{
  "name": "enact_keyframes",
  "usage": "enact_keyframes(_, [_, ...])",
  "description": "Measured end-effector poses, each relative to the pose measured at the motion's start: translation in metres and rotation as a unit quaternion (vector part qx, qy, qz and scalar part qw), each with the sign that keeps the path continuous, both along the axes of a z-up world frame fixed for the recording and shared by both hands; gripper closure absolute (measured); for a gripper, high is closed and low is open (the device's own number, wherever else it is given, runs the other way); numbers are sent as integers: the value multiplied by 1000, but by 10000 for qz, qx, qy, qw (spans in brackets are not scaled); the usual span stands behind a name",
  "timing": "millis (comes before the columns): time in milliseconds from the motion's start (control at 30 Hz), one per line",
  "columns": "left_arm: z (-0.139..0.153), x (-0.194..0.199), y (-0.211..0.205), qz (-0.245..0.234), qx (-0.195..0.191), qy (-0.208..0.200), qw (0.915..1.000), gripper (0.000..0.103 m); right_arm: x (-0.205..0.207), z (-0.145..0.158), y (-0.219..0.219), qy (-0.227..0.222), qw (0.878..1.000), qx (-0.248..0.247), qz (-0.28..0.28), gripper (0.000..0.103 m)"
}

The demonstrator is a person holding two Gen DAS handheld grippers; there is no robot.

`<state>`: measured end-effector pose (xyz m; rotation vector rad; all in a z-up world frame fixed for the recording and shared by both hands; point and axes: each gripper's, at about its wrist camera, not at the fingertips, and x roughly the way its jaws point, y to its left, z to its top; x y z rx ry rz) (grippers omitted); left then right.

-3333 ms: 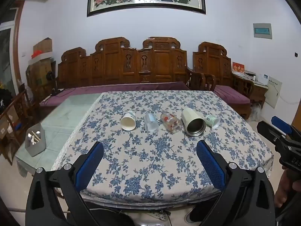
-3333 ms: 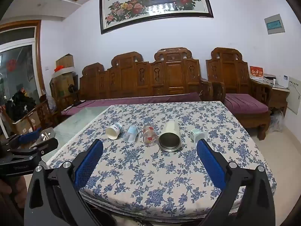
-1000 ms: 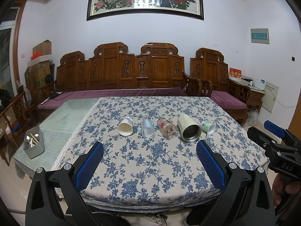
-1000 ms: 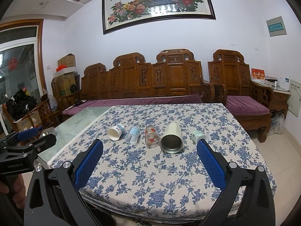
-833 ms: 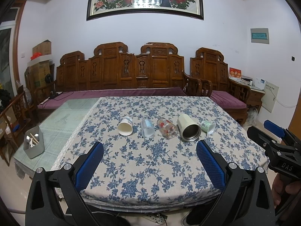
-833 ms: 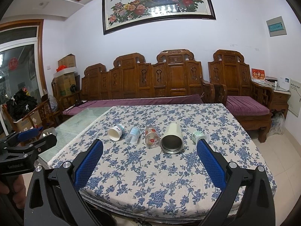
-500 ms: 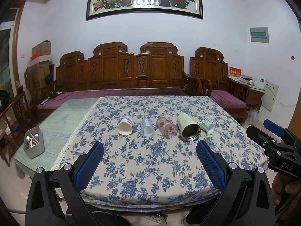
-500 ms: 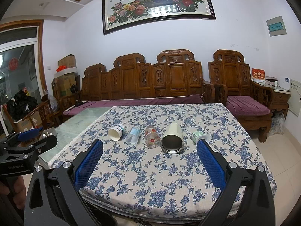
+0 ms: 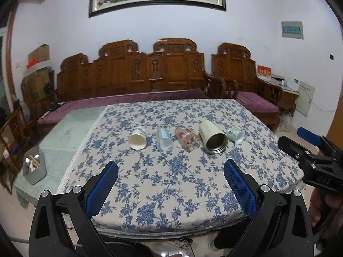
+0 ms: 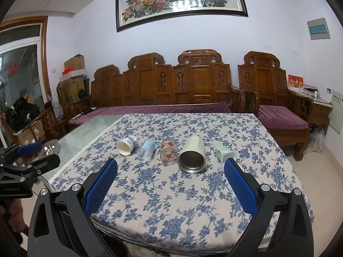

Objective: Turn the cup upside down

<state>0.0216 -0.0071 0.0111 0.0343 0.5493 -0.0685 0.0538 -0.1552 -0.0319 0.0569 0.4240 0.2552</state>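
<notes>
Five cups (image 9: 213,137) lie sideways — cream steel-lined one largest — both grippers' fingers (image 9: 239,186) released.

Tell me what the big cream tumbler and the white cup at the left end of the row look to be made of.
Cream tumbler: likely steel, matte cream coating outside, bare grey metallic inside with threaded rim. White cup: probably paper, thin dull white wall with a printed band.

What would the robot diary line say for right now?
stage: approach | left gripper: open, empty | right gripper: open, empty | cups: five on their sides, tablecloth | flipped: none
</notes>
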Motion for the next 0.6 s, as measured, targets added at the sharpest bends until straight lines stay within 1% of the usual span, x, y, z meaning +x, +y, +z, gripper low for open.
enact_keyframes(133, [4,27,-1,-185,-1,151,9997,8,27,0,-6,102,9999,-20,82,3])
enact_keyframes(233, [1,56,-1,-320,-59,328,9989,8,48,-4,-12,126,9997,94,172,3])
enact_keyframes(333, [-6,82,-2,-366,-89,498,9980,8,71,-11,-10,223,9994,-81,246,4])
enact_keyframes(433, [-17,111,-5,-381,-61,700,9968,8,97,-23,-10,389,9985,-255,301,6])
enact_keyframes(567, [-32,156,-8,-406,-163,1041,9936,8,127,-43,-13,667,9966,-394,297,11])
enact_keyframes(600, [-36,167,-10,-398,-149,1096,9931,11,136,-51,-15,806,9956,-377,284,11])
